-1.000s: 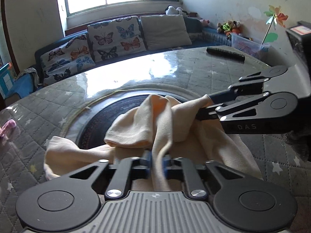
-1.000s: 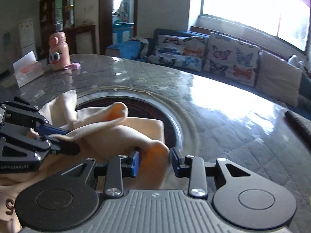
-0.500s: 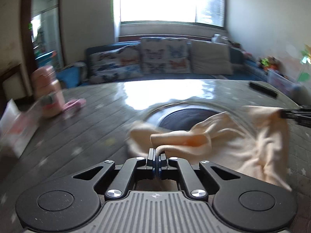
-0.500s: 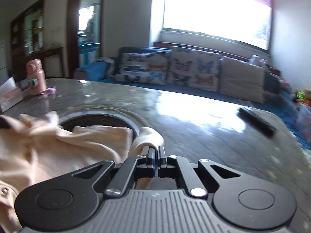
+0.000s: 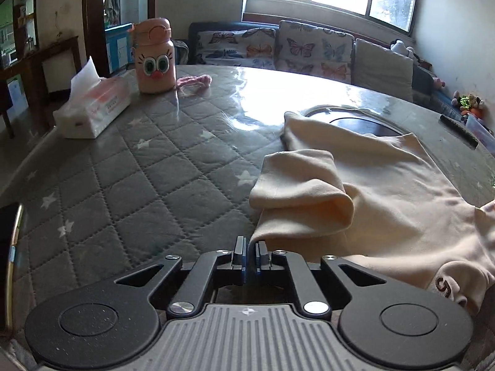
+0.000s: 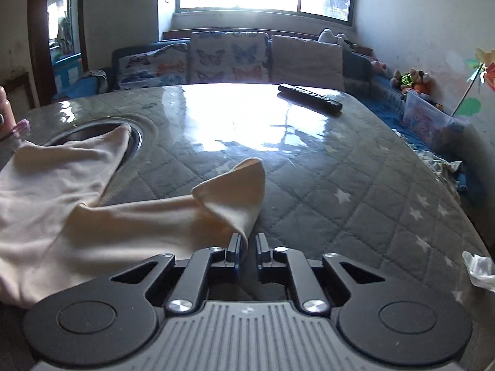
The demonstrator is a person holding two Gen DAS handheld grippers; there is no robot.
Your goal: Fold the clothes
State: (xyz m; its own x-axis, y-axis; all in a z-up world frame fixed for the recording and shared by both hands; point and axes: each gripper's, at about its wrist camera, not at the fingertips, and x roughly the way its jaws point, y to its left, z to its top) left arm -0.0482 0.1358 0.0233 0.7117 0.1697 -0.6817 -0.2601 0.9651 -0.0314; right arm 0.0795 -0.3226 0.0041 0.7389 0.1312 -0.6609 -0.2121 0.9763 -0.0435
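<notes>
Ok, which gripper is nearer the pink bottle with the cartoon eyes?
Left. The left gripper sits at the garment's left edge, with the bottle ahead-left across the table. The right gripper is at the garment's opposite side, the bottle barely in frame.

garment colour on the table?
Pale cream garment, plain apart from dark lettering; clearest in left wrist view.

Both wrist cameras sit low over the table (image 5: pixel 130 167), facing the sofa (image 6: pixel 229 55) and sharing the cream garment (image 5: pixel 386 191).

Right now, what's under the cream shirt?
The shirt lies on the quilted table and covers part of the dark round inset. Anything else beneath is hidden.
</notes>
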